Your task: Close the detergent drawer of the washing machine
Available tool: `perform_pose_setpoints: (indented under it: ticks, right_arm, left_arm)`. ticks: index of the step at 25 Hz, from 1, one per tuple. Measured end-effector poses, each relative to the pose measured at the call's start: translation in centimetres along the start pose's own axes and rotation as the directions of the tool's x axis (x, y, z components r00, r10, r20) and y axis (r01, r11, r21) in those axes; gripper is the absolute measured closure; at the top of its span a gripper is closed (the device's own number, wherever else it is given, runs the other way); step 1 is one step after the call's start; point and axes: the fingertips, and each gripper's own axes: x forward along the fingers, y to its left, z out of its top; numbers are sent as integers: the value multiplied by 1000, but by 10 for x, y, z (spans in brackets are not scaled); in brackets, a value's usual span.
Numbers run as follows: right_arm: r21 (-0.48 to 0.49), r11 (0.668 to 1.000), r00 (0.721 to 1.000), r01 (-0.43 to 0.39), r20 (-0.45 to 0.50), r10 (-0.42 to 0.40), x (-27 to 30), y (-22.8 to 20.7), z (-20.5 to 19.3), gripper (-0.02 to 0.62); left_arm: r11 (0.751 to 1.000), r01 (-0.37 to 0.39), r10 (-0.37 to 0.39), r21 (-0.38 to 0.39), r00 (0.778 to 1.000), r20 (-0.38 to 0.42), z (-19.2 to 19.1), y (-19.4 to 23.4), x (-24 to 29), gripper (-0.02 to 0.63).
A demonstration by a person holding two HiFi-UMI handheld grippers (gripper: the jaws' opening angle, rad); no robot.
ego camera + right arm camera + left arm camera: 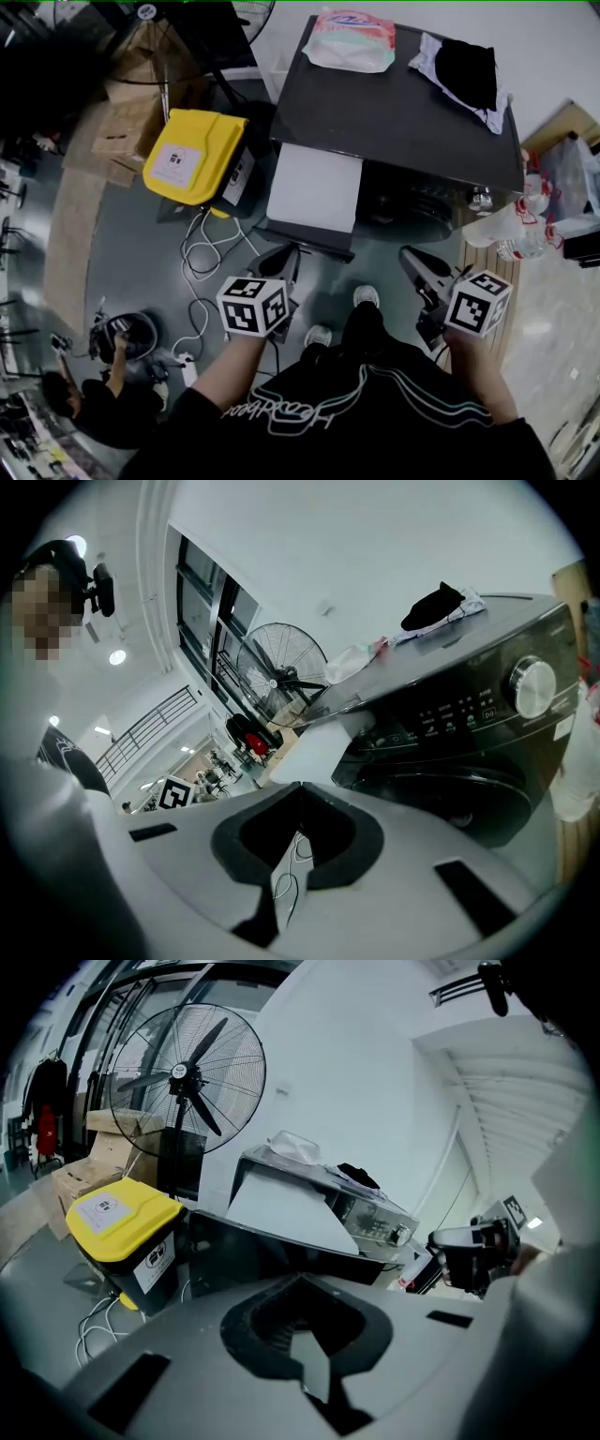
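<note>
The dark washing machine (403, 112) stands in front of me. Its white detergent drawer (314, 187) is pulled out at the front left. The left gripper (279, 261) hangs just below the drawer's front edge, apart from it, jaws together and holding nothing. The right gripper (419, 267) hovers before the machine's door, also shut and empty. In the left gripper view the drawer (281, 1208) juts out beyond the left gripper (305, 1335). The right gripper view has the drawer (314, 752) and the control knob (532, 688) past the right gripper (295, 850).
A yellow-lidded bin (192, 155) stands left of the machine, with cables (202, 262) on the floor and cardboard boxes (131, 112) behind. A pink pack (352, 42) and a dark cloth (464, 70) lie on top. Bottles (516, 220) stand at right. A person (103, 394) crouches lower left.
</note>
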Motion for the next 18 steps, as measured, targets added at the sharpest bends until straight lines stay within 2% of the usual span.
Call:
perform_pose_setpoints:
  ticks: [18]
  right_arm:
    - [-6, 1000, 1000, -16, -10, 16, 12, -25, 30, 568]
  left_arm:
    - [999, -39, 39, -15, 999, 1, 25, 6, 29, 584]
